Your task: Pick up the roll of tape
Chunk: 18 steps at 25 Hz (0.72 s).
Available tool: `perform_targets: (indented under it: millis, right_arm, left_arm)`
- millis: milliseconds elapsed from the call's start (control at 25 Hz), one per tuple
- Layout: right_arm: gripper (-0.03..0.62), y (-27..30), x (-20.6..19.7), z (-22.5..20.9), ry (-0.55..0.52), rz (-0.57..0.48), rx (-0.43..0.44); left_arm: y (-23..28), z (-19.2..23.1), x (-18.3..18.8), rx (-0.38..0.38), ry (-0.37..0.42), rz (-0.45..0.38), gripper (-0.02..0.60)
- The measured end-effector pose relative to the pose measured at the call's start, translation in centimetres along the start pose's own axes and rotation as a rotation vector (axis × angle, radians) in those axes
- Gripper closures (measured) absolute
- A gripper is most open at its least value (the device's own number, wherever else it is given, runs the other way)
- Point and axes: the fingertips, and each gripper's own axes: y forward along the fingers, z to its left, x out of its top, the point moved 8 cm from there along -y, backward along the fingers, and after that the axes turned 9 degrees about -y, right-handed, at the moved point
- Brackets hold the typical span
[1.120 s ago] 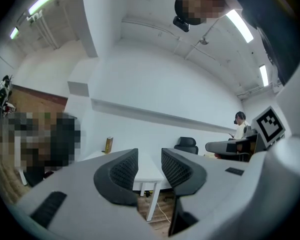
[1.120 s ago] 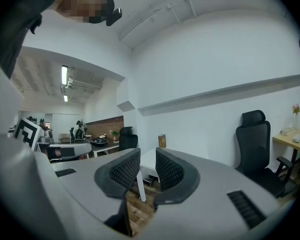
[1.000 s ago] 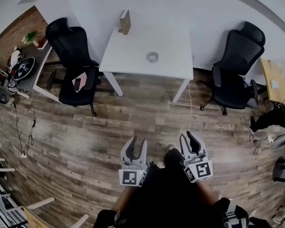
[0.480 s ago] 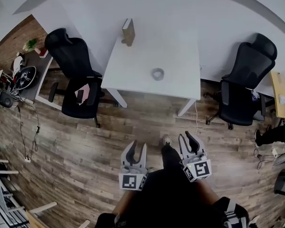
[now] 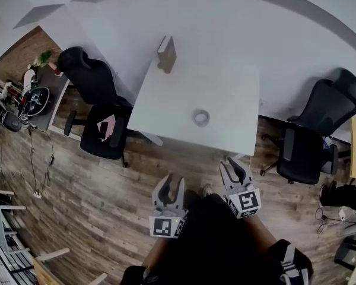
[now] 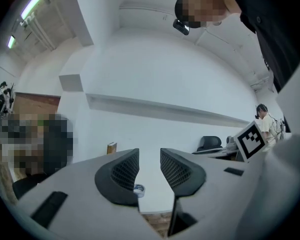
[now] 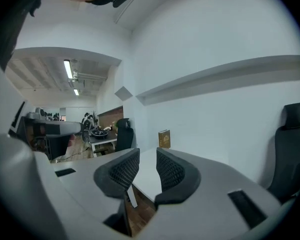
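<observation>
The roll of tape (image 5: 201, 117) is a small grey ring lying flat on the white table (image 5: 166, 108), toward its near edge. In the left gripper view the tape (image 6: 139, 189) shows low between the jaws, still far off. My left gripper (image 5: 170, 184) is open and holds nothing, over the wooden floor short of the table. My right gripper (image 5: 232, 168) is also open and empty, close to the table's near right corner. Seen from the right gripper (image 7: 147, 161), the table top (image 7: 149, 176) lies just ahead.
A brown book (image 5: 166, 53) stands upright at the table's far edge against the white wall. One black office chair (image 5: 101, 117) stands left of the table, another (image 5: 317, 135) to the right. A cluttered desk (image 5: 35, 97) is at far left. Wooden floor lies under the grippers.
Both grippers and the head camera have moved forward toward the table. The table and tape now look larger and sit lower in the head view, nearer the grippers.
</observation>
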Motion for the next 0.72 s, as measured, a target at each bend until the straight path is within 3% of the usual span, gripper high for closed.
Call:
perform_targets:
  millis: [240,480,720]
  right_arm:
    - [0.417,7.4,-2.3,-2.6,-0.016,0.13,0.08]
    - [0.374,16.0,-4.0,-4.0,-0.049,0.255,0.116]
    - [0.354,23.9,-8.7,-5.4,-0.014,0.445,0.137]
  left_arm:
    - [5.9,2.3,0.5,-0.009,-0.006,0.021,0.448]
    - [12.9,7.1,1.0,-0.068,-0.001,0.024,0.446]
    - [20.4,11.6,2.4,-0.114,-0.077,0.05,0.446]
